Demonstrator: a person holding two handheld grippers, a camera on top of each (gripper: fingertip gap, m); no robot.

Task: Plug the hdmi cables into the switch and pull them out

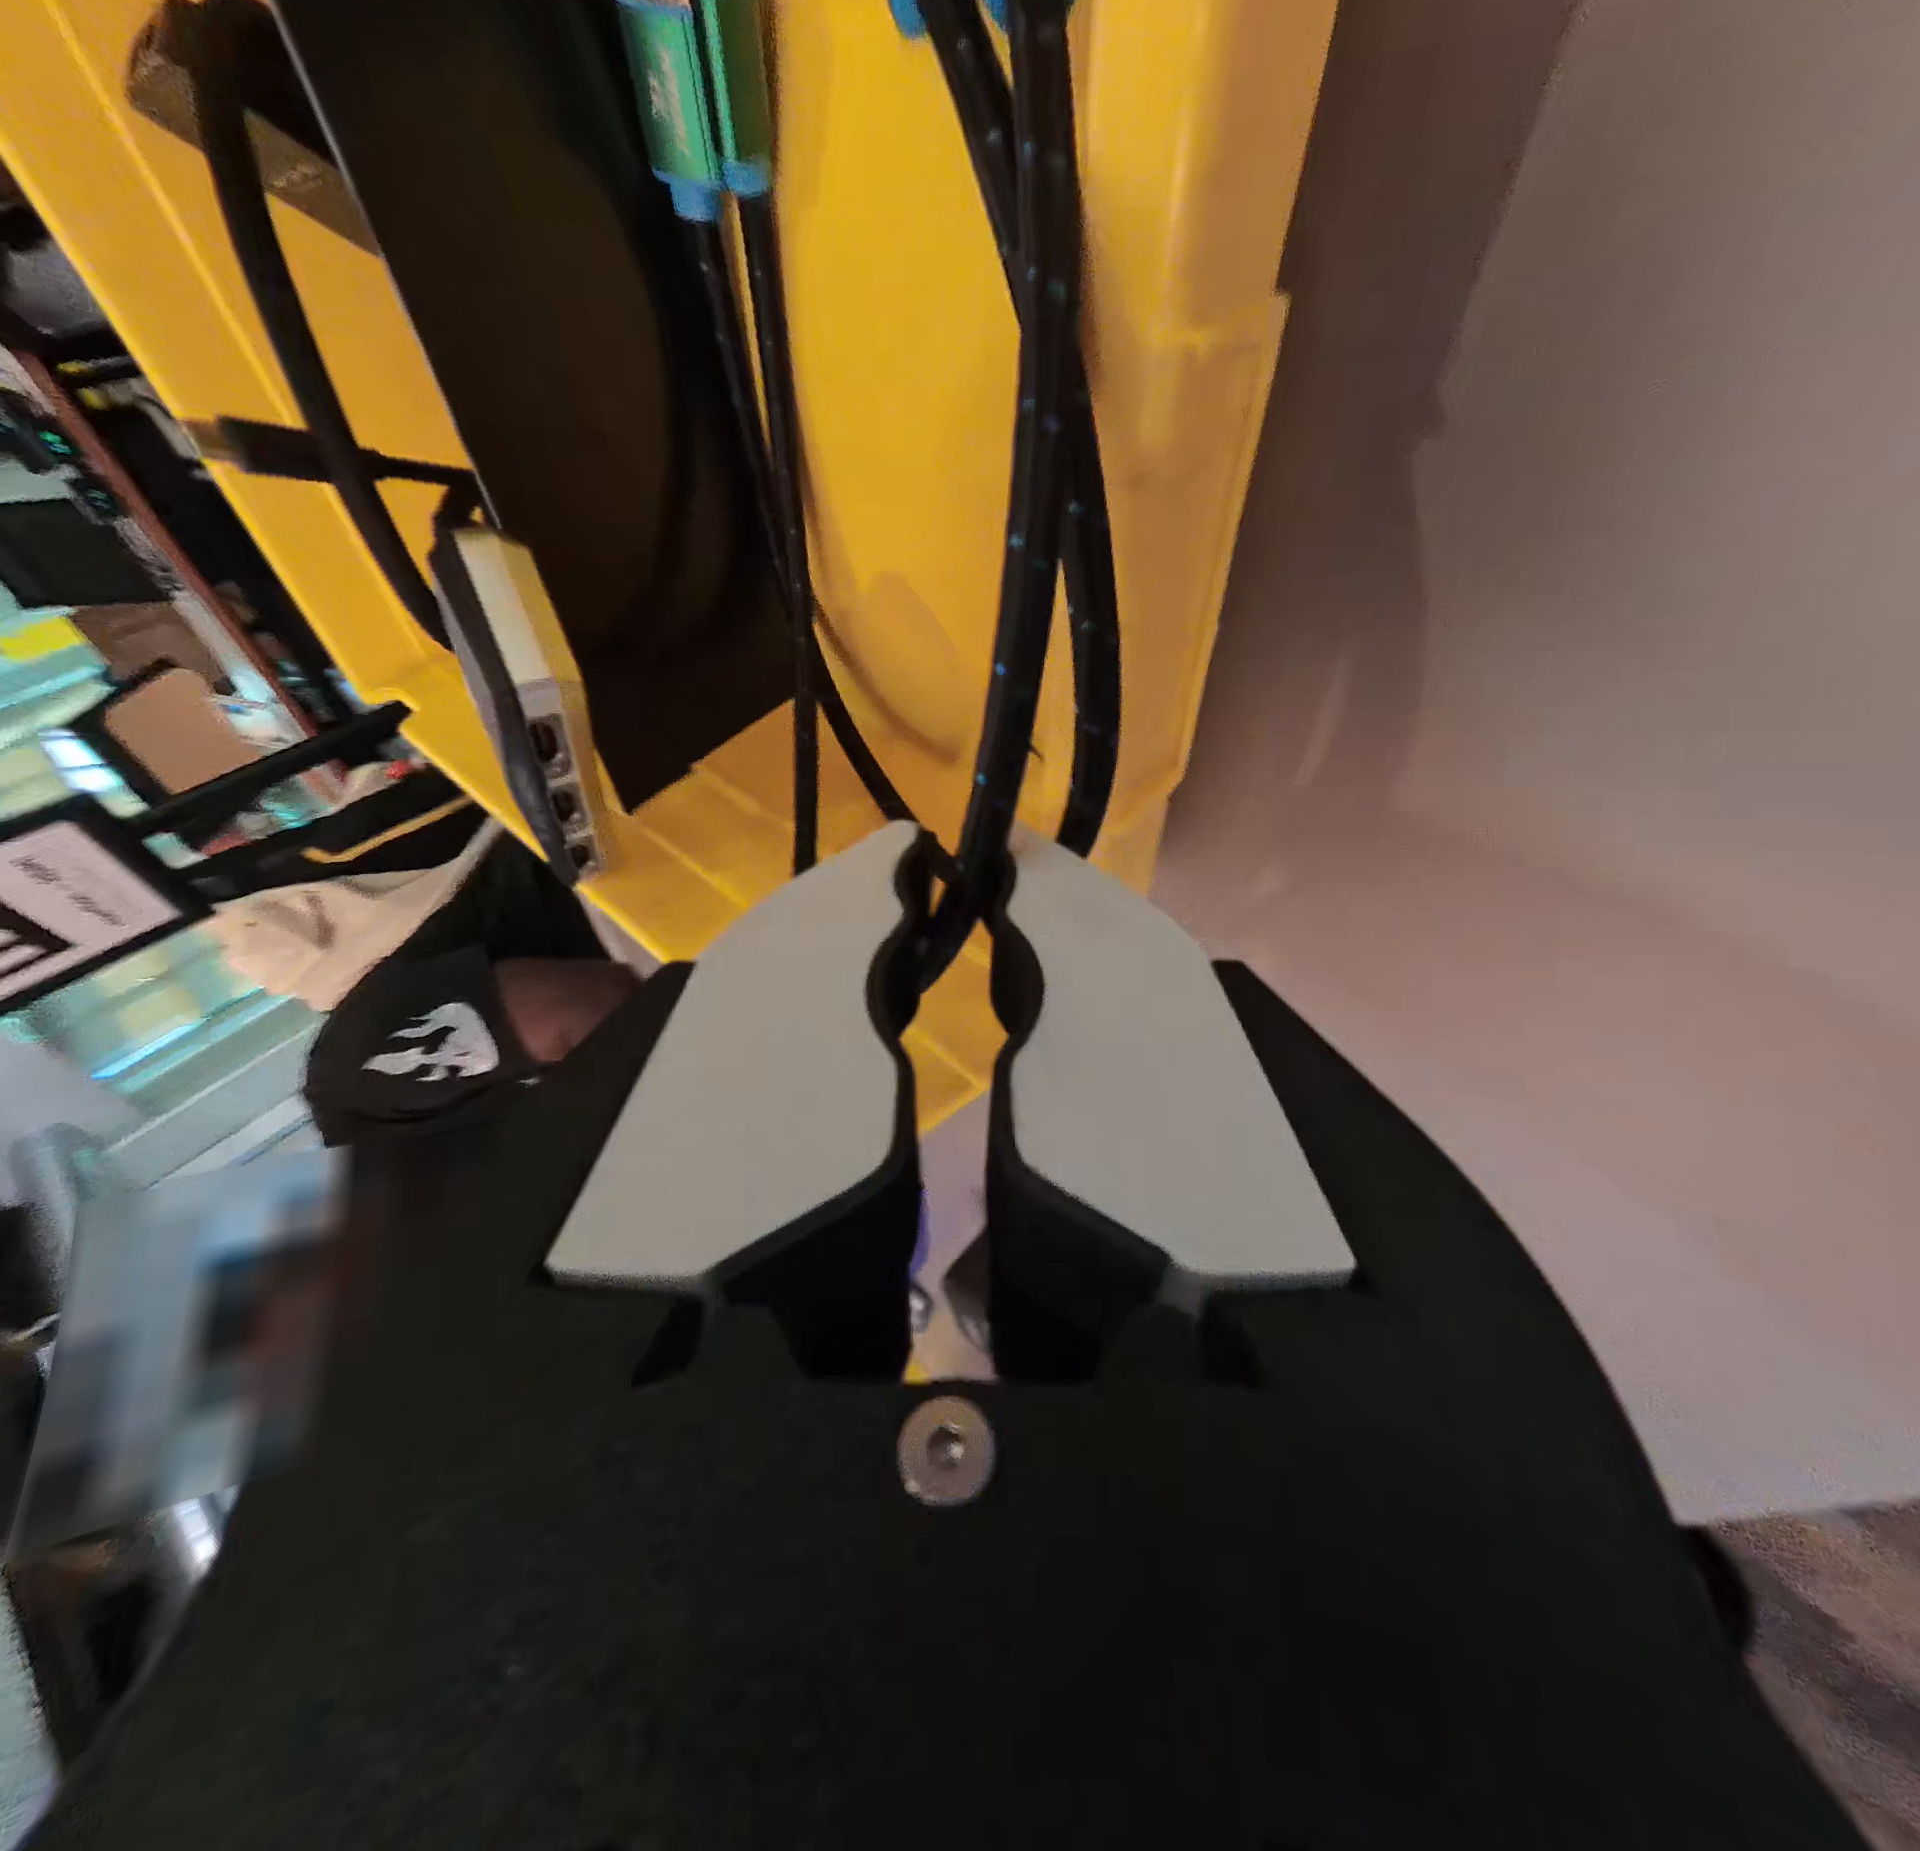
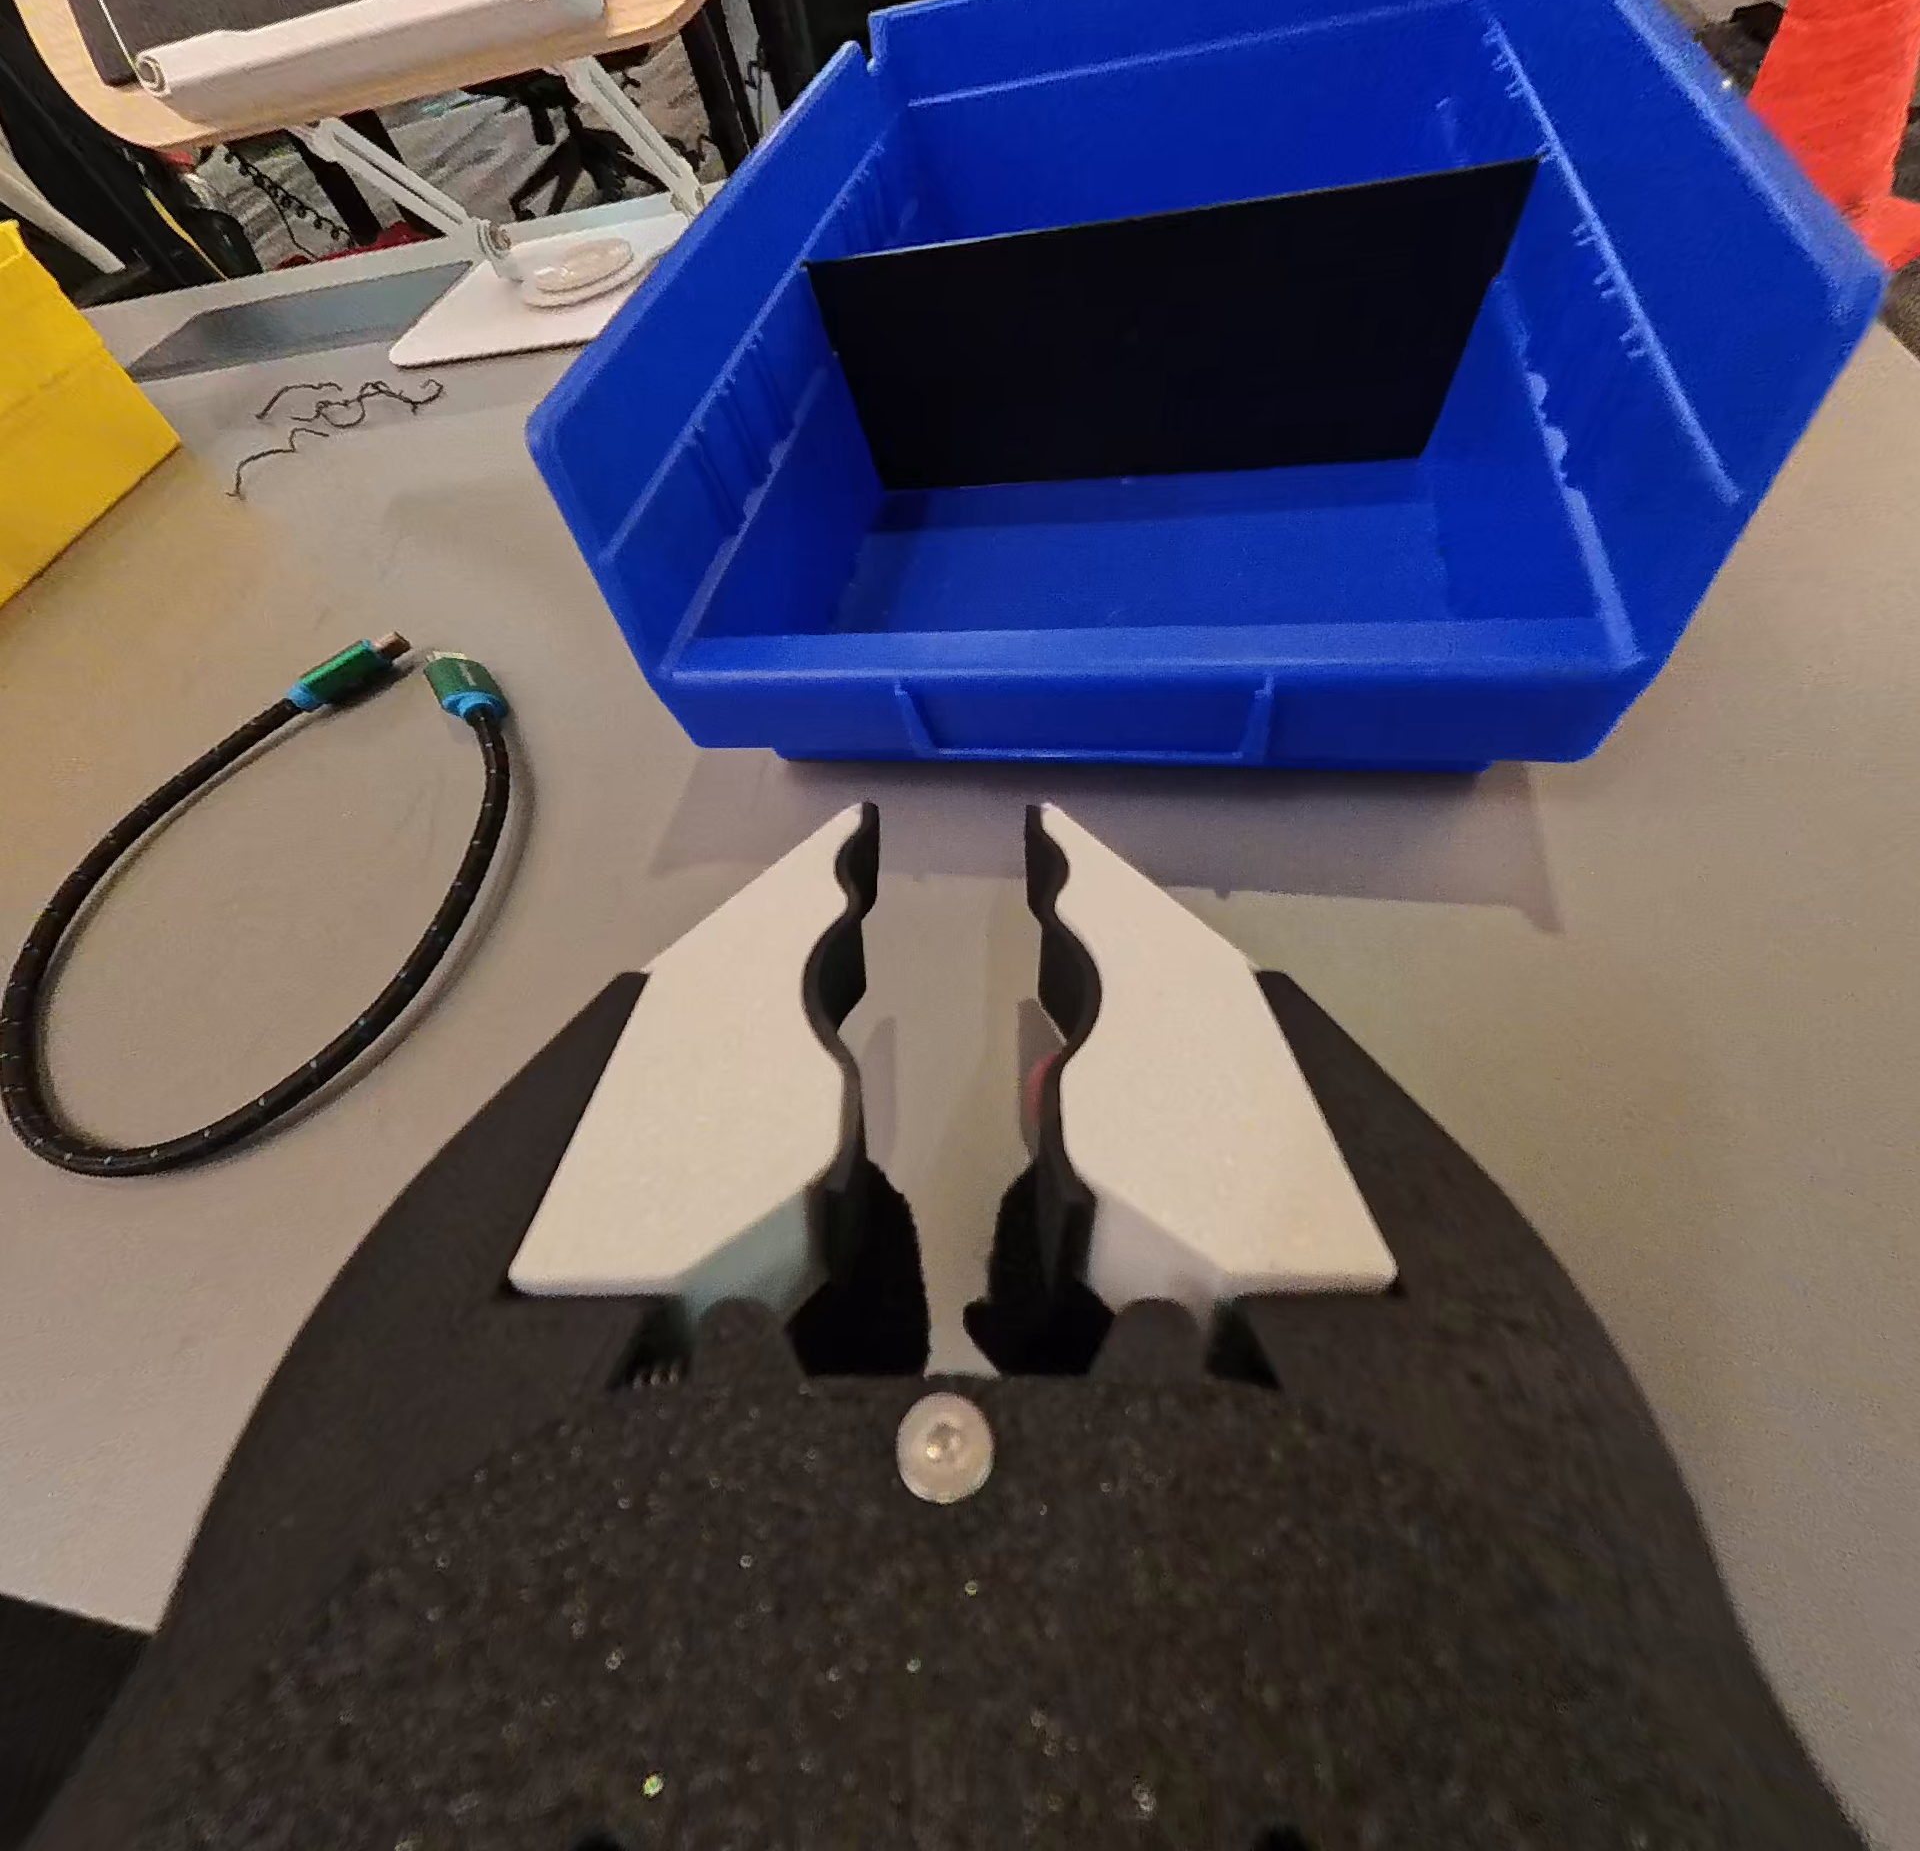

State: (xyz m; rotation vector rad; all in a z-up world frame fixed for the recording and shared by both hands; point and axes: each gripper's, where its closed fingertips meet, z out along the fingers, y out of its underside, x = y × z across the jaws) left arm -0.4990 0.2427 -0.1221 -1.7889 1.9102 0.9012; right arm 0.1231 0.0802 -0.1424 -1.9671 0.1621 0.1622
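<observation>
Left gripper [image 1: 956, 866] pinches a bundle of black braided HDMI cables [image 1: 1039, 513] at its white fingertips, the cables running up into the yellow bin [image 1: 904, 367]. A black divider [image 1: 499, 326] stands inside that bin, and past it lies the small grey switch [image 1: 520, 648], ports showing, with a thin black cable [image 1: 301, 347] near it. Green plugs [image 1: 691, 87] sit higher in the bin.

Right gripper [image 2: 951, 825] hangs narrowly parted and empty, just short of the blue bin [image 2: 1039, 679] with its own black divider [image 2: 1164, 336]. Left of the blue bin, another looped HDMI cable [image 2: 312, 1022] lies on the grey table [image 2: 1662, 1074].
</observation>
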